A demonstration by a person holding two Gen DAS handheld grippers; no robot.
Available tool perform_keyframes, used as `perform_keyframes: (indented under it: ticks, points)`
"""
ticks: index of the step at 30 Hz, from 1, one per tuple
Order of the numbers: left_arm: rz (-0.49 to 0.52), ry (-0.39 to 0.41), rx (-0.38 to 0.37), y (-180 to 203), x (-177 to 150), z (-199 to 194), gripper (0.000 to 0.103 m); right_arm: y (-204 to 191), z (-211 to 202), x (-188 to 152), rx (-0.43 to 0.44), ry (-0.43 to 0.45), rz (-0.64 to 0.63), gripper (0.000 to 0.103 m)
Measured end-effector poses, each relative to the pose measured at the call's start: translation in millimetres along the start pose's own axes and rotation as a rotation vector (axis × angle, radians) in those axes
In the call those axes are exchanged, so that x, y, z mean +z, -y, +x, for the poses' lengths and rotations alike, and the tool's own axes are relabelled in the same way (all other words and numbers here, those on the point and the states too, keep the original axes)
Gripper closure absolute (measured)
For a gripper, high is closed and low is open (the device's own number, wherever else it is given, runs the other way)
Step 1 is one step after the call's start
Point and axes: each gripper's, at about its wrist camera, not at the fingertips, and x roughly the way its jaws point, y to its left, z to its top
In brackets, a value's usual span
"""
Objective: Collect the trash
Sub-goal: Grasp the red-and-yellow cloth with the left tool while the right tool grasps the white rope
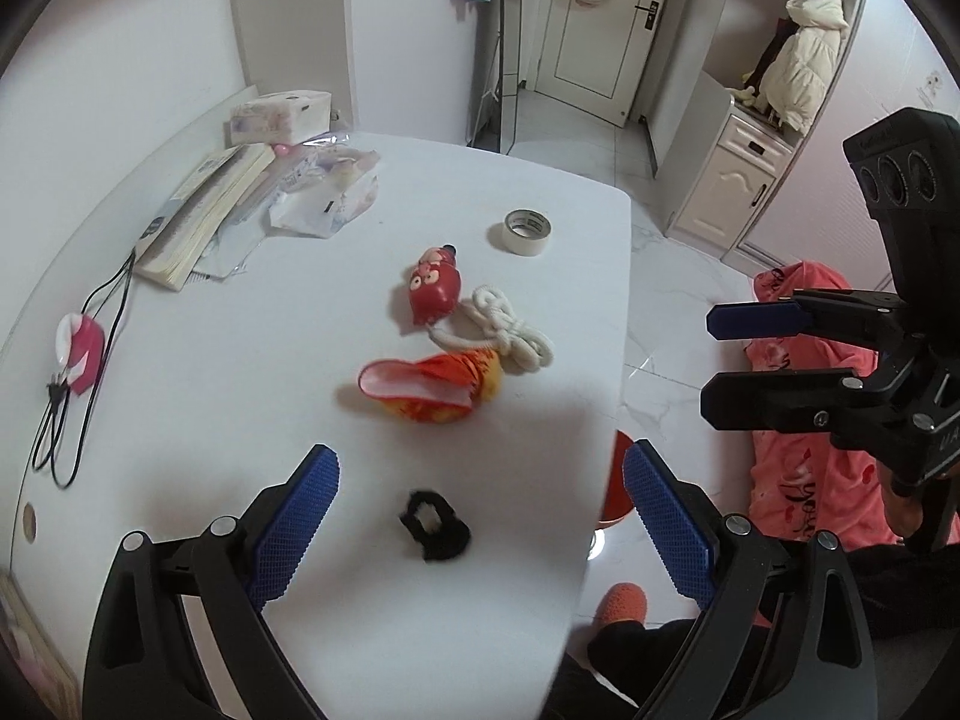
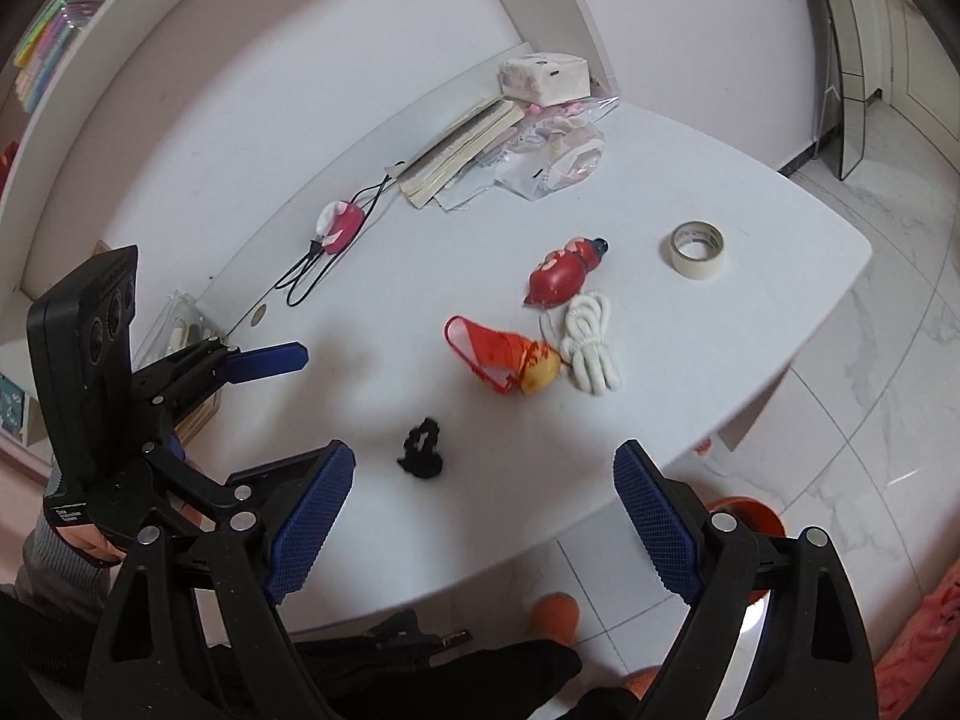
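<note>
An orange-red snack wrapper lies open on the white table, also in the right wrist view. A red squashed pouch with a face lies beyond it. A black scrunchie lies near the table's front edge, between my left gripper's open fingers and a little ahead. My right gripper is open and empty, above the table's front edge; it shows at right in the left wrist view. The scrunchie is just ahead-left of it.
A white rope coil, a tape roll, a book stack, tissue box, plastic bags and a pink charger with black cable sit on the table. A red bin stands on the floor below the edge.
</note>
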Motion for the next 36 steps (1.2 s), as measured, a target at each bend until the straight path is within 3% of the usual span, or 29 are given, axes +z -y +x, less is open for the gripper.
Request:
perform_keyframes:
  ticks: [8,13,17,21,25,31,36]
  points:
    - [0.094,-0.008,-0.025,-15.5,18.3,37.8,0.009,21.0,40.6,23.7,-0.024,-0.019,0.03,0.016]
    - [0.169,-0.052,-0.025,-20.9,24.5,62.8,0.009,39.5,66.3,33.5,-0.045,-0.048,0.048,0.031]
    - [0.202,-0.091,-0.06,-24.6,25.6,80.1,0.019,50.2,85.7,39.6,-0.063,-0.066,0.051,0.036]
    - [0.253,-0.12,-0.077,-23.6,26.6,97.4,0.021,59.0,103.9,43.8,-0.082,-0.081,0.059,0.037]
    - [0.289,-0.142,-0.099,-23.4,26.7,110.6,0.034,61.8,120.3,46.9,-0.108,-0.101,0.04,0.049]
    - [0.293,-0.149,-0.151,-23.5,24.4,113.4,0.042,60.6,133.7,48.4,-0.12,-0.116,0.031,0.051]
    - [0.276,-0.166,-0.205,-26.5,24.3,116.5,0.049,63.3,136.2,46.2,-0.131,-0.112,0.036,0.063]
